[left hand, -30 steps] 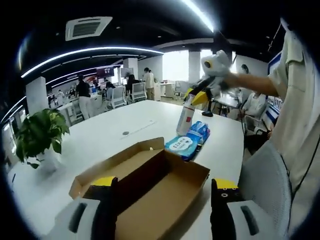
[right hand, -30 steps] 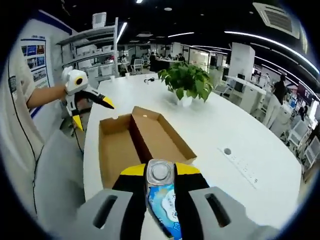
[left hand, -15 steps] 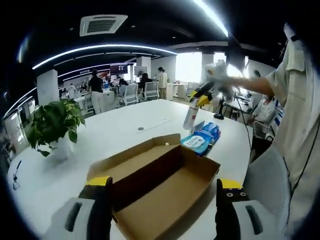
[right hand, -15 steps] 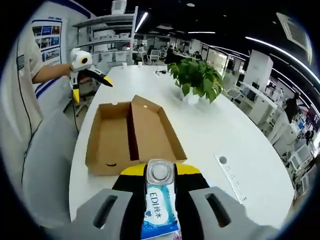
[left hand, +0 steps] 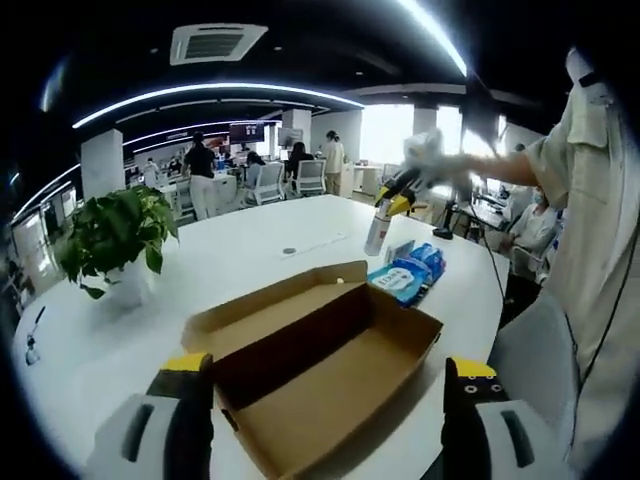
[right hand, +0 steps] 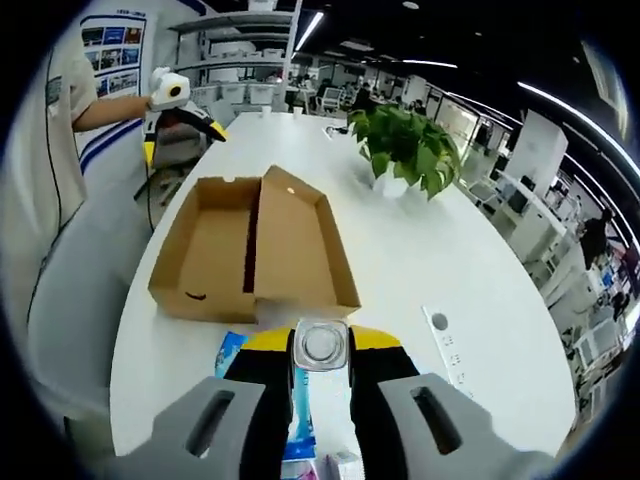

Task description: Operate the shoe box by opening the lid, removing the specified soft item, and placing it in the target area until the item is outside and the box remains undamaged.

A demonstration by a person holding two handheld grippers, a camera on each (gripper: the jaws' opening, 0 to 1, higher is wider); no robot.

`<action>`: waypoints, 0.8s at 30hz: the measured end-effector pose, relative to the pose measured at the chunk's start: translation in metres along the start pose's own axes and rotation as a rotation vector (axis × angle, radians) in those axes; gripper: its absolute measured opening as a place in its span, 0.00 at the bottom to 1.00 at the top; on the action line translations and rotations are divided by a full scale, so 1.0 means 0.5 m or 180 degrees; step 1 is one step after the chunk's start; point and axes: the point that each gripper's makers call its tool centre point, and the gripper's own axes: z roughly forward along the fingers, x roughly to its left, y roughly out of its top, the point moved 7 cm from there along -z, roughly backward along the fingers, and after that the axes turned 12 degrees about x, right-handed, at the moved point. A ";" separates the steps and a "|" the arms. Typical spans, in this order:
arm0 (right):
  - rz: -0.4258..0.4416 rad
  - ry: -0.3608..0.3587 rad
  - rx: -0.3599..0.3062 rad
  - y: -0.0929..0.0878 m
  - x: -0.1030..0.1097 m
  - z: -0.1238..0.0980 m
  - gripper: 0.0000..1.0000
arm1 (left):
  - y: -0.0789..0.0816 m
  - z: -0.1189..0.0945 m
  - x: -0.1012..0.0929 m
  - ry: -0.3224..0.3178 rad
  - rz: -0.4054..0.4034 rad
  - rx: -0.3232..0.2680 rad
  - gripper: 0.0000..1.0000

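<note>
Now the shoe box (left hand: 320,370) lies open on the white desk (left hand: 230,255), directly ahead of the left gripper (left hand: 325,425), between its two yellow-tipped jaws, which stand wide apart and hold nothing. The lid (left hand: 270,300) is folded back flat on the far side of the box, and the inside of the box shows bare cardboard.

Beyond the box, to the right of the left gripper, the right gripper (left hand: 385,190) hangs above the desk and is clamped on a soft wipes pack (left hand: 378,228), which hangs down from it. Just below that, blue wipes packs (left hand: 408,275) lie on the desk beside the far right corner of the box.

In the right gripper view, the right gripper (right hand: 320,350) grips the wipes pack (right hand: 303,425) between its jaws, with the open box (right hand: 250,255) ahead of it. The left gripper (right hand: 180,125) is past the box to the left. A potted plant (right hand: 405,150) stands on the desk, ahead to the right.
</note>
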 end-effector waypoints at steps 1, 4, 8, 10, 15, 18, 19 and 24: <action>-0.0033 -0.0003 0.0016 -0.004 -0.004 0.003 0.18 | 0.000 -0.001 0.002 0.0013 -0.0002 -0.0010 0.98; -0.0073 0.0023 0.0066 -0.016 -0.012 0.011 0.18 | -0.001 -0.001 0.007 0.0058 -0.0019 -0.0010 0.98; -0.0103 0.0062 0.0165 -0.041 -0.028 0.028 0.18 | -0.004 0.003 0.008 0.0058 -0.0028 0.0011 0.98; -0.0135 0.0083 0.0192 -0.050 -0.033 0.036 0.18 | -0.004 0.006 0.005 0.0058 -0.0023 0.0042 0.98; -0.0137 0.0122 0.0277 -0.069 -0.042 0.053 0.18 | -0.003 0.009 0.003 0.0045 -0.0035 0.0074 0.99; -0.0130 0.0143 0.0314 -0.077 -0.045 0.060 0.18 | -0.002 0.011 0.002 0.0043 -0.0041 0.0089 0.99; -0.0128 0.0157 0.0329 -0.079 -0.044 0.063 0.18 | -0.002 0.013 0.001 0.0042 -0.0040 0.0098 0.99; -0.0164 0.0201 0.0413 -0.092 -0.045 0.080 0.18 | -0.002 0.018 -0.002 0.0023 -0.0045 0.0131 0.99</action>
